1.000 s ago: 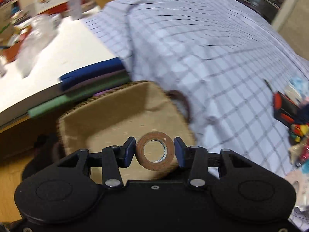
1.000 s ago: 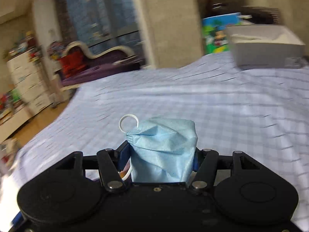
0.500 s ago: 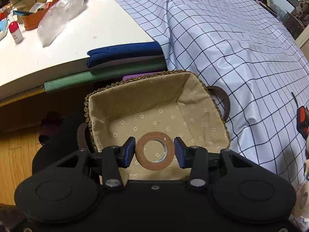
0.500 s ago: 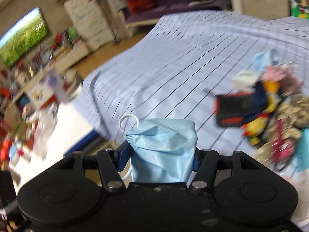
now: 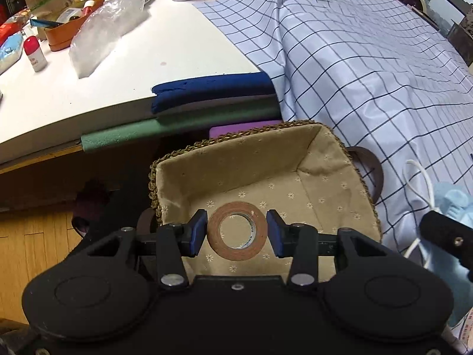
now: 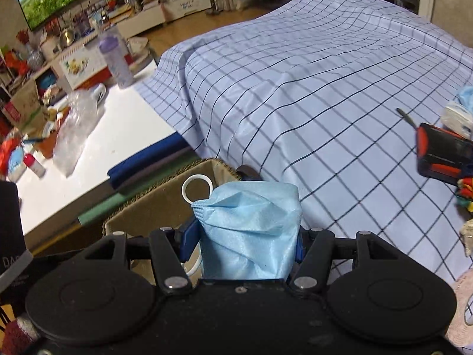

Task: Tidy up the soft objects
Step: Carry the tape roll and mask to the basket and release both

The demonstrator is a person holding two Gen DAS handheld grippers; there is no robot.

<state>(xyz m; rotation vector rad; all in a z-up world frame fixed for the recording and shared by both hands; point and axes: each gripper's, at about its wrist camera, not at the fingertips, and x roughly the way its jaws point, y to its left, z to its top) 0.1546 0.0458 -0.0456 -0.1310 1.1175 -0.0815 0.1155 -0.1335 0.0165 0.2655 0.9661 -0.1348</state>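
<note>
My left gripper is shut on a brown tape roll, held upright just above the inside of a woven basket with beige flowered lining. My right gripper is shut on a crumpled blue face mask, its white ear loop sticking up. In the right wrist view the basket lies just beyond and left of the mask. The mask and one right finger show at the right edge of the left wrist view, beside the basket.
A blue-checked cloth covers the raised surface right of the basket. A stack of blue and green foam mats borders the basket's far side. The white table holds a plastic bag and bottles. A black-orange tool and mixed items lie far right.
The left gripper has come over the basket and sunk toward it with the tape roll. The right gripper swung left and down with the mask, arriving beside the basket.
</note>
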